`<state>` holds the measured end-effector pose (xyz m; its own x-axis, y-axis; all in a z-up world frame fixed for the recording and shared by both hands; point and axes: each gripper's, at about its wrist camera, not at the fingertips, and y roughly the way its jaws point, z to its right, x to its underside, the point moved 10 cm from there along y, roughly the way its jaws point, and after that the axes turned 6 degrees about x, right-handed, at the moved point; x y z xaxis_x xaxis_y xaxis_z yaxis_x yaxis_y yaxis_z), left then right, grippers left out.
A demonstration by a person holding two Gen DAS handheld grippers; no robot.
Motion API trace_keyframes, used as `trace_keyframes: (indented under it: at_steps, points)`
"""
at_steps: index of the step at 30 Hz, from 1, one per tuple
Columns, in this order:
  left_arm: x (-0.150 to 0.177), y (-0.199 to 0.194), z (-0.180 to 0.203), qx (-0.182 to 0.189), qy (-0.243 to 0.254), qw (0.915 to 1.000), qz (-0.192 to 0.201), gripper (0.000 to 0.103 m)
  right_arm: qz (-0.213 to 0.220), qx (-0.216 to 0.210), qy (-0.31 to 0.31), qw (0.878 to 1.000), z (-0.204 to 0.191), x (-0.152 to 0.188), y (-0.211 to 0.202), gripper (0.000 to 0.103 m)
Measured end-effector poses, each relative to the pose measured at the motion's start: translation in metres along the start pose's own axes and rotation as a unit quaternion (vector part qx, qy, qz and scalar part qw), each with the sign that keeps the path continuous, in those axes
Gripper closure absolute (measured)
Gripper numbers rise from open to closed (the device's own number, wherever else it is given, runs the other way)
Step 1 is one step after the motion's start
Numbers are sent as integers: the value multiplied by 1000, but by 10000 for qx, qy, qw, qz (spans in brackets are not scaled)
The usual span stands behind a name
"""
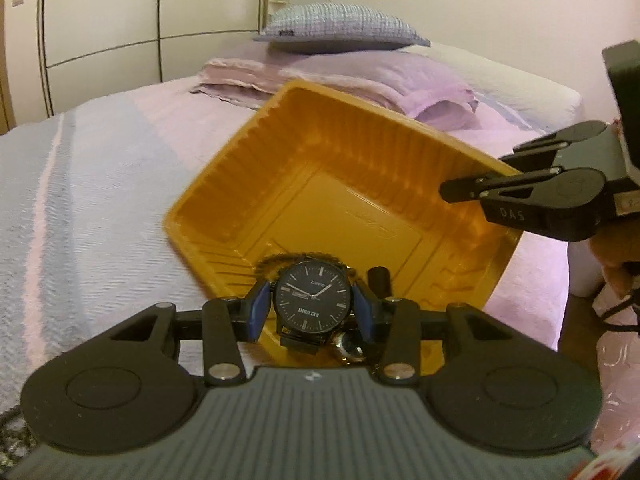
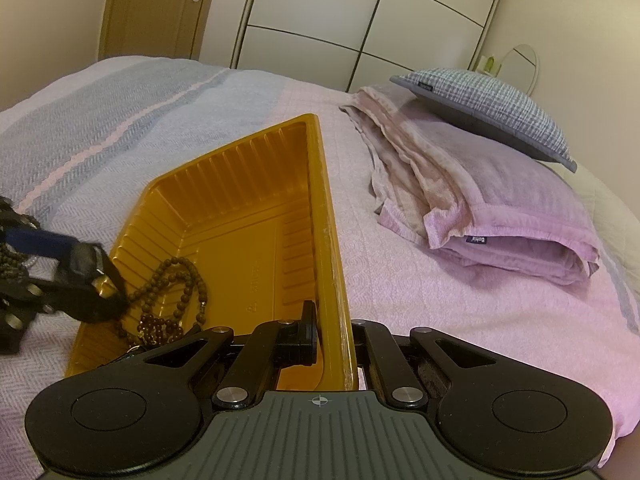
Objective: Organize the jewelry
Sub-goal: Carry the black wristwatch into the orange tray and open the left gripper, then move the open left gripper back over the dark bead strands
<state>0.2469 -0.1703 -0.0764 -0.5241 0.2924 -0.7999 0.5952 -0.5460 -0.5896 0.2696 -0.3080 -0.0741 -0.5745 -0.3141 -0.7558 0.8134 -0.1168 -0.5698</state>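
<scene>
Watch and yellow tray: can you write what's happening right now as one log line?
left gripper: shut on watch, over tray | right gripper: shut on yellow tray wall | bead necklace: in tray

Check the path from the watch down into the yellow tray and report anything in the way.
Nothing visible blocks it. The left gripper holds the watch just over the yellow tray, near one corner. A bead necklace lies on the tray floor there; the right gripper clamps the tray's wall.
</scene>
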Motion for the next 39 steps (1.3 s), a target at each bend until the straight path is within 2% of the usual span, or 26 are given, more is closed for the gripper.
trace_keyframes:
  at_steps: [11,13,18,26,34,39]
  points:
    - [-2,27,10,132,16,9998,-118,62,-13,-4,11,10000,-1,0,1,99]
    - [-6,23,9,140,23,9999,22,59,-25,-9,23,10000,-1,0,1,99]
    - [-6,8,-1,-26,16,10000,74,59,-28,-8,21,10000,-1,1,2,99]
    - [25,-45,-42,-651,-224,9976,68,59,-23,-1,27,10000,-1,1,2,99]
    - [76,-103,-86,-1514,-594,9867,-48,59,-38,30,27,10000,-1,2,2,99]
    - [97,-125,-99,-1844,-648,9806,-114,59,-57,56,11,10000,-1,2,3,99]
